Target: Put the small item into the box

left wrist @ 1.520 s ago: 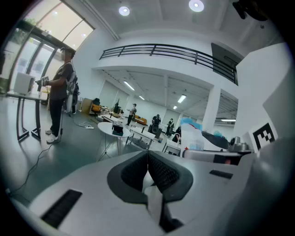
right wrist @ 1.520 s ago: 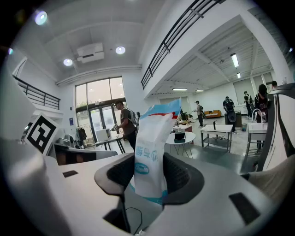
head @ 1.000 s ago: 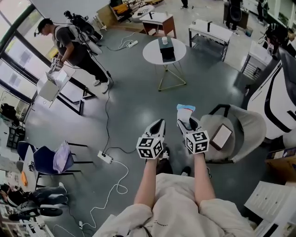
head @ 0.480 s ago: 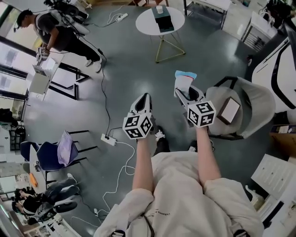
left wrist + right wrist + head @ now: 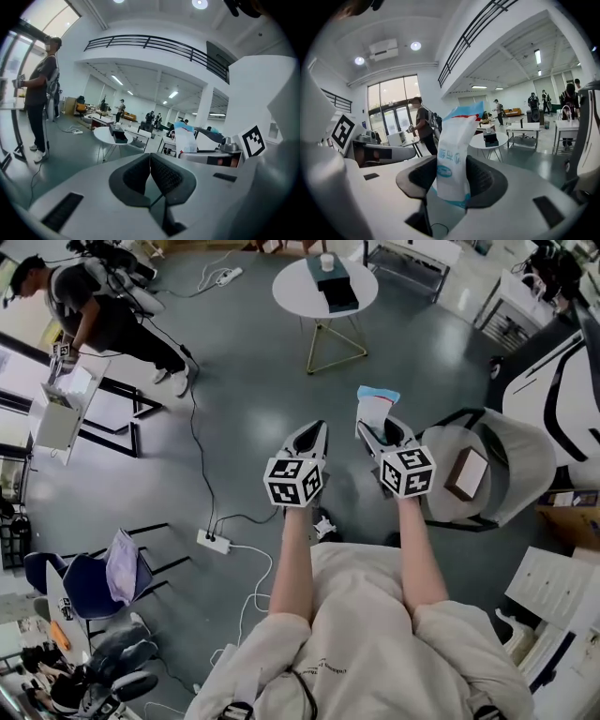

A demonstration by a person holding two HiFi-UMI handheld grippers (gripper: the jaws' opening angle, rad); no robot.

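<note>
Grey floor fills most of the head view. At its far left a person (image 5: 103, 315) stands at a white stand (image 5: 61, 413). Lower down is a blue chair (image 5: 84, 568) with a purple cloth (image 5: 122, 563) draped over it. Just right of that, a power strip (image 5: 214, 540) lies on the floor with a white cable (image 5: 253, 587) trailing from it.

The left gripper (image 5: 150, 164) is held out level over the floor, its jaws pressed together with nothing between them. Ahead of both grippers, across open floor, stands a round table (image 5: 291, 287) on thin legs. It carries a dark box (image 5: 335, 287) and a cup (image 5: 326, 261).

The right gripper (image 5: 452, 176) has its jaws set wide and clamped on a white packet (image 5: 453, 154) with a blue top. The packet stands upright between the pads, well apart from the dark box. Just right of that gripper is a grey armchair (image 5: 516, 460) with a flat box (image 5: 466, 474) lying on its seat.

Compared with a second ago, the round table now sits nearer the top edge of the head view and the person has slid toward the upper left corner. Both grippers reach higher in the picture. The packet stays in the same grip and the left jaws stay closed.
</note>
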